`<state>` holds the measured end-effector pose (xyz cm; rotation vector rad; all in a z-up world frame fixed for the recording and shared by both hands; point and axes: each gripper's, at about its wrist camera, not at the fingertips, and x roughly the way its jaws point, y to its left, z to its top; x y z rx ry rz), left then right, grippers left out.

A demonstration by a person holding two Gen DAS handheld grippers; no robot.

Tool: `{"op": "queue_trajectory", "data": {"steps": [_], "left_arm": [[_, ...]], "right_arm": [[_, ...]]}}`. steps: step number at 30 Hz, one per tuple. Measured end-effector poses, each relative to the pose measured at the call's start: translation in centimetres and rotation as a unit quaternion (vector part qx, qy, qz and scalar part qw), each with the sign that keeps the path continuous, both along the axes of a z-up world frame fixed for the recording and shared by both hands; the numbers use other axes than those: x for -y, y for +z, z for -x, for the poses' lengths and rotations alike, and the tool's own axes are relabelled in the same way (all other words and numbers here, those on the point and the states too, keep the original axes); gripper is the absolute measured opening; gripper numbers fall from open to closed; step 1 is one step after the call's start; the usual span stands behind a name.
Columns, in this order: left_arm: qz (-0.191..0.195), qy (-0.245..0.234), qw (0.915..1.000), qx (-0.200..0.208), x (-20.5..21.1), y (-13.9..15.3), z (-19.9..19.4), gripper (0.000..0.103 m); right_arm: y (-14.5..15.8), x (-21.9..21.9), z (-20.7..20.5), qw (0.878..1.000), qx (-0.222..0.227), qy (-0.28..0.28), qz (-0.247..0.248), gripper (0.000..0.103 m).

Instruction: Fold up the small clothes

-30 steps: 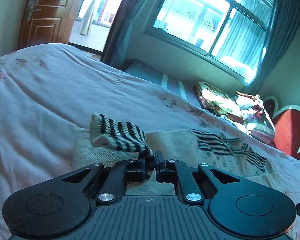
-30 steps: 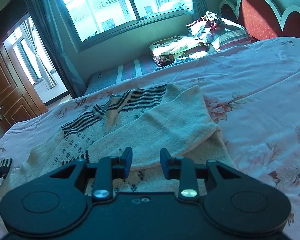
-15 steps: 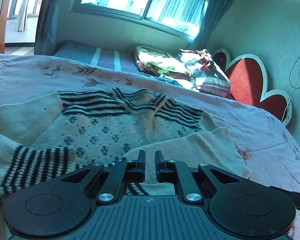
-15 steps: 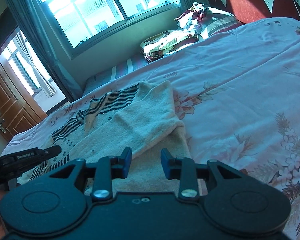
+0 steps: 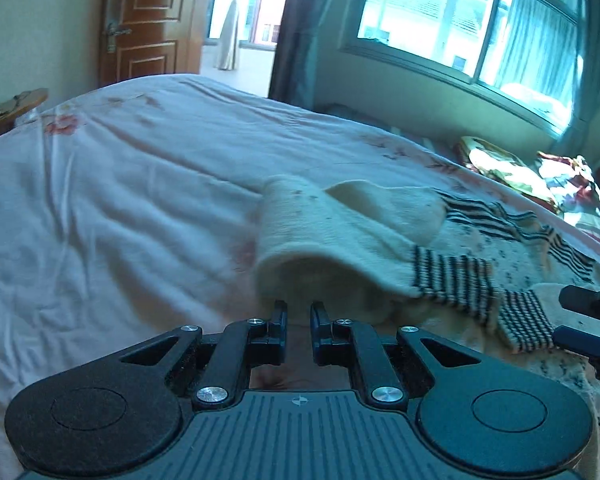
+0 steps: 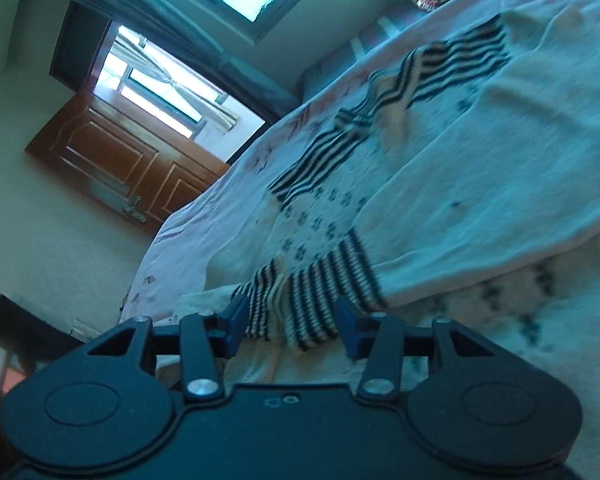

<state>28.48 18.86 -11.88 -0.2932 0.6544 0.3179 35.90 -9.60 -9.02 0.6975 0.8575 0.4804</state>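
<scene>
The cream knitted sweater (image 5: 380, 232) lies spread on the bed (image 5: 120, 208), and everything here is placed against it. Its two sleeves are folded in across the patterned front, their black-striped cuffs (image 6: 312, 292) meeting near the hem.

The left gripper (image 5: 299, 314) sits at the sweater's outer folded edge with its jaws nearly together. Cream knit bulges just above the tips, but whether any cloth is pinched in the narrow gap I cannot tell; it reads as shut on nothing certain. The right gripper (image 6: 290, 324) is at the cuffs, its jaws opening, with the striped cuffs lying between them and the pads not pressing on the knit.

Risks from here, as I judge them:
- The widening right jaws straddle both cuffs. A close there could gather two layers at once, or the sweater front beneath, and drag the fold askew.
- If the left gripper has snagged only a few loops of the loose knit, pulling away would stretch the edge and roll the sleeve fold open.
- The bedding under the sweater is soft and wrinkled; a low pinch could catch the bedsheet along with the knit.
- The right view is tilted and blurred, so aim at the cuffs is uncertain.
</scene>
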Motion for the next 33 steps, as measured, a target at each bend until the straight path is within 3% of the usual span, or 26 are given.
{"op": "queue_trajectory", "data": {"steps": [2, 8, 9, 11, 12, 15, 20, 21, 23, 24, 33], "left_arm": [[0.013, 0.016, 0.9998, 0.002, -1.7, -0.4, 0.7, 0.01], [0.041, 0.009, 0.9991, 0.006, -3.7, -1.4, 0.4, 0.011], [0.047, 0.004, 0.9989, 0.007, -3.7, -1.4, 0.2, 0.011], [0.06, -0.005, 0.9982, 0.01, -3.3, -1.4, -0.6, 0.011], [0.065, -0.01, 0.9978, 0.011, -3.1, -1.4, -1.1, 0.011], [0.078, -0.027, 0.9964, 0.019, -2.4, -1.2, -1.9, 0.011], [0.073, -0.064, 0.995, 0.025, -0.3, -0.7, -2.9, 0.013], [0.072, -0.074, 0.9943, 0.027, 0.3, -0.5, -3.0, 0.016], [0.061, -0.089, 0.9936, 0.035, 1.6, -0.1, -2.8, 0.054], [0.051, -0.093, 0.9935, 0.041, 2.3, 0.0, -2.7, 0.079], [-0.028, -0.152, 0.9873, 0.036, 5.8, 0.5, -3.4, 0.081]], "right_arm": [[-0.6, -2.0, -0.9, 1.0, -0.009, 0.007, 0.005, 0.047], [0.0, -5.5, -1.9, 0.998, 0.018, 0.019, 0.063, 0.044], [0.1, -5.5, -1.8, 0.996, 0.022, 0.023, 0.079, 0.039], [0.7, -6.1, -1.8, 0.993, 0.034, 0.035, 0.112, 0.012], [1.3, -6.2, -1.5, 0.99, 0.05, 0.03, 0.128, 0.005], [3.7, -4.7, -0.3, 0.984, 0.099, 0.005, 0.15, 0.005], [6.7, -0.6, 0.3, 0.976, 0.135, -0.03, 0.167, 0.005], [7.1, 0.3, 0.5, 0.975, 0.138, -0.039, 0.17, 0.005], [7.1, 2.0, 0.2, 0.973, 0.138, -0.055, 0.175, 0.005], [7.1, 2.9, 0.2, 0.973, 0.135, -0.062, 0.176, 0.005], [5.9, 8.8, -0.1, 0.971, 0.118, -0.108, 0.175, 0.005]]}}
